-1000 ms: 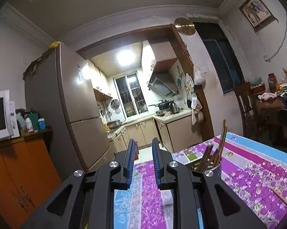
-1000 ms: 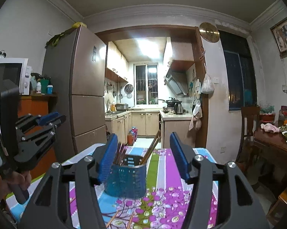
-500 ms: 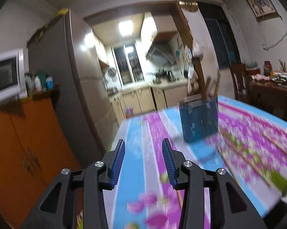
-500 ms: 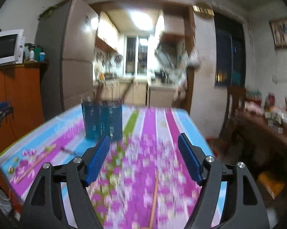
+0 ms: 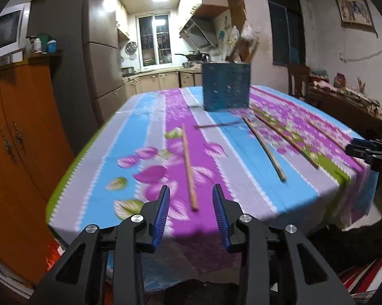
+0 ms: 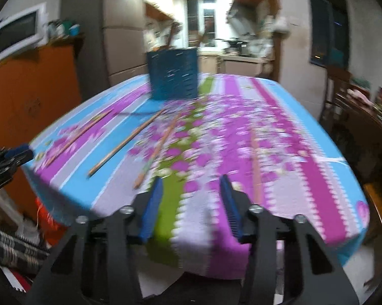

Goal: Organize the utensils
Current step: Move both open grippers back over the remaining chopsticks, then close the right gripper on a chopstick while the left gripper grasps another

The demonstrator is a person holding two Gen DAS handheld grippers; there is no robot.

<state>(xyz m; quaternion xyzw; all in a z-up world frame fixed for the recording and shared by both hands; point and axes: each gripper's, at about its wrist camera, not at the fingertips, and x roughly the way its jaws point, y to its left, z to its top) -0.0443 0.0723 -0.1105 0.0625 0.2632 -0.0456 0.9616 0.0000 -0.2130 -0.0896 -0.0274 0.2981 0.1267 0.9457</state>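
Observation:
A blue perforated utensil holder (image 5: pixel 226 86) stands at the far end of the table and holds several chopsticks; it also shows in the right wrist view (image 6: pixel 173 78). Loose wooden chopsticks lie on the floral tablecloth: one (image 5: pixel 189 166) just ahead of my left gripper, others (image 5: pixel 264 147) (image 5: pixel 287 139) to its right. My left gripper (image 5: pixel 191 198) is open and empty at the near table edge. My right gripper (image 6: pixel 191 188) is open and empty at the near edge, with chopsticks (image 6: pixel 124 142) (image 6: pixel 156 150) ahead to its left and one (image 6: pixel 255 167) just right.
An orange cabinet (image 5: pixel 15 137) with a microwave (image 5: pixel 5 30) stands left of the table, a tall fridge (image 5: pixel 99 48) behind it. A wooden chair (image 5: pixel 297 76) and a cluttered side table (image 5: pixel 348 96) stand to the right. The kitchen lies beyond.
Both grippers have pulled back and tilted down from near the holder to the table's near edge. The left jaws have opened wider. Loose chopsticks have come into view.

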